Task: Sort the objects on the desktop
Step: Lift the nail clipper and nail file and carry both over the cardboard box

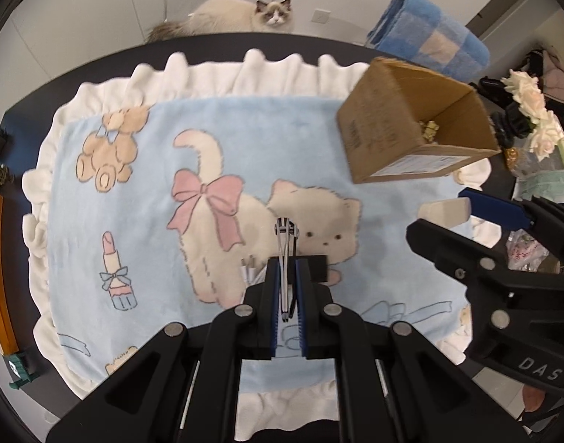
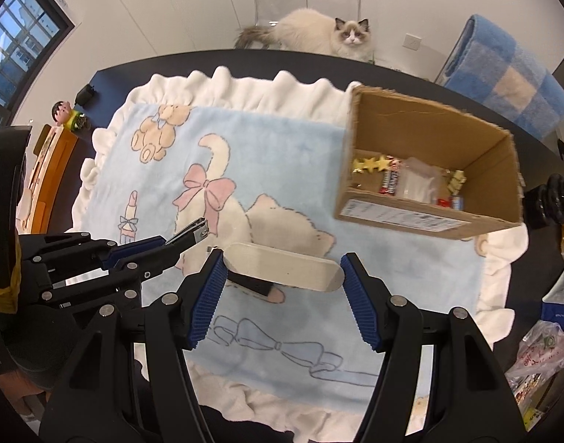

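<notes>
Left tongs (image 1: pixel 287 288): my blue pads are pressed together on the nail clippers (image 1: pixel 286 236), whose metal head sticks out past the tips, above the blanket

Nail clippers, from the right camera: held off to the left in the left tongs (image 2: pixel 160 245), jaw end pointing toward the box

Right tongs (image 2: pixel 282 277): spread wide apart, one pad on each side of the wooden block (image 2: pixel 282 267); the left pad sits right at the block's left end, the right pad just beside its rounded right end, and I cannot tell whether either is truly touching

Wooden block: pale, flat, lying crosswise between my right pads, over the blanket's cat print

Black item (image 2: pixel 252 284): small, dark, lying on the blanket just under the near edge of the block

Blanket (image 1: pixel 163 192): light blue with a white frill, spread over the dark surface (image 2: pixel 411 70)

Cardboard box (image 2: pixel 429 147): open on top, at the far right of the blanket; inside lie gold stars, wrapped sweets and a clear packet

Cat (image 2: pixel 326 35): sitting beyond the far edge of the surface, facing me

Blue checked roll (image 1: pixel 429 33): far right, behind the box
</notes>
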